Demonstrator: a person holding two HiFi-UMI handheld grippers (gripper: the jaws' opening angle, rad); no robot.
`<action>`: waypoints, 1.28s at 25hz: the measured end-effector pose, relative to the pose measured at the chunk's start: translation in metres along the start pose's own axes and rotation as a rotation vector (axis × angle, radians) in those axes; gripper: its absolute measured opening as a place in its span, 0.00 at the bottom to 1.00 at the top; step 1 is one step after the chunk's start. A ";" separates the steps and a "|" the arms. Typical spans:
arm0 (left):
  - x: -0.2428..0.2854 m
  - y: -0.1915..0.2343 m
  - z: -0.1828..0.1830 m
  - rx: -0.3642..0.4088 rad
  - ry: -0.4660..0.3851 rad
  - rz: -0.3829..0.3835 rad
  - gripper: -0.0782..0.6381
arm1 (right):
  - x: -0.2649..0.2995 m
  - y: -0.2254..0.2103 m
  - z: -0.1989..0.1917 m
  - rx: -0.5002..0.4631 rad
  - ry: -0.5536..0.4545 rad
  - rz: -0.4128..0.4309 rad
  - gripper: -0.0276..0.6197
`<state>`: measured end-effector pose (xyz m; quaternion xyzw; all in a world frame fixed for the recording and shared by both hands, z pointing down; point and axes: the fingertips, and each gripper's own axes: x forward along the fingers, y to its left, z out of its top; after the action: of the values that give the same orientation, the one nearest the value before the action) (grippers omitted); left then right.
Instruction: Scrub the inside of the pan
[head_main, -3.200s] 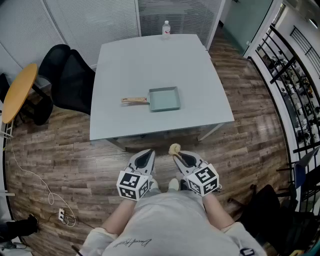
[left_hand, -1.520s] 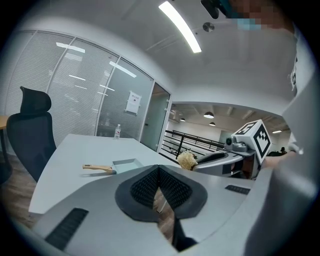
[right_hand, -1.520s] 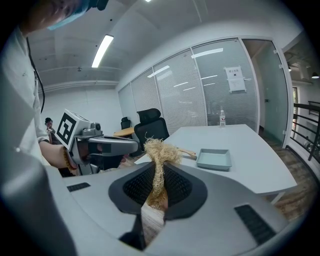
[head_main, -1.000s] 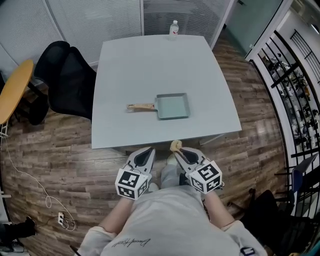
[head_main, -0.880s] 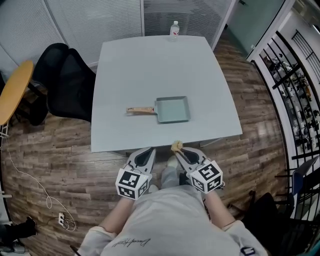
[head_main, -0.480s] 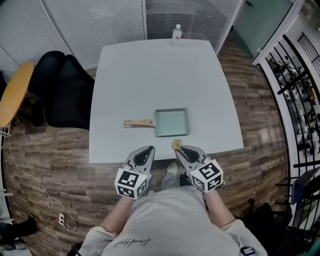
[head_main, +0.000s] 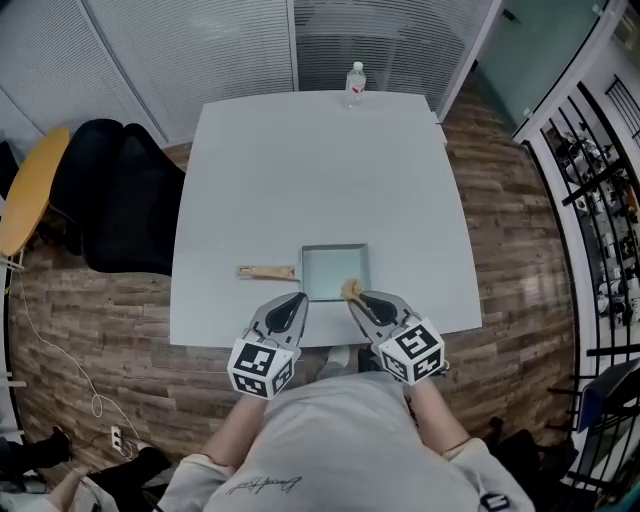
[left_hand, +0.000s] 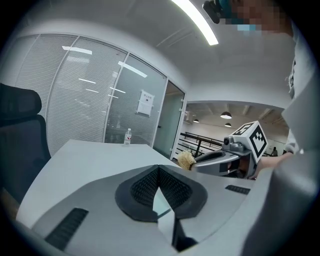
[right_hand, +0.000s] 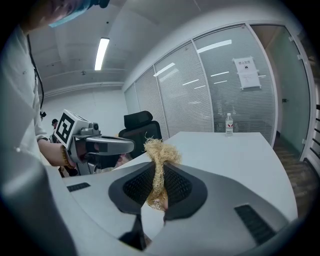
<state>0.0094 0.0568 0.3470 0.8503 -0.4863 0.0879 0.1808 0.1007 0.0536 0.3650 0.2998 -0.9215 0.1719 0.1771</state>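
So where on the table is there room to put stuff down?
The table is bare from the pan back to the water bottle, and along both sides. It's crowded only at the near edge: the pan, its handle, the left tool and right tool.

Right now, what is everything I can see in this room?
table: one, pale grey, middle of the room
pan: one, pale green with a wooden handle, near edge of the table
water bottle: one, clear, far edge of the table
office chairs: two, black, left of the table
round table: one, yellow-brown, far left
cable: one, white, on the wooden floor, lower left
scrubber: one, tan fibre, over the pan's near edge
left gripper: one, grey, shut, empty
right gripper: one, grey, shut on the scrubber
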 end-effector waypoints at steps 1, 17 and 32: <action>0.004 0.001 0.003 0.001 -0.006 0.004 0.12 | 0.001 -0.005 0.003 -0.006 -0.001 0.003 0.14; 0.031 0.009 0.010 0.006 0.018 -0.020 0.12 | 0.017 -0.024 0.003 0.009 0.036 0.026 0.14; 0.028 0.047 0.009 0.034 0.065 -0.092 0.12 | 0.042 -0.019 0.008 -0.002 0.069 -0.029 0.14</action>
<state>-0.0170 0.0093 0.3583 0.8714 -0.4390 0.1155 0.1860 0.0787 0.0154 0.3795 0.3069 -0.9106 0.1789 0.2115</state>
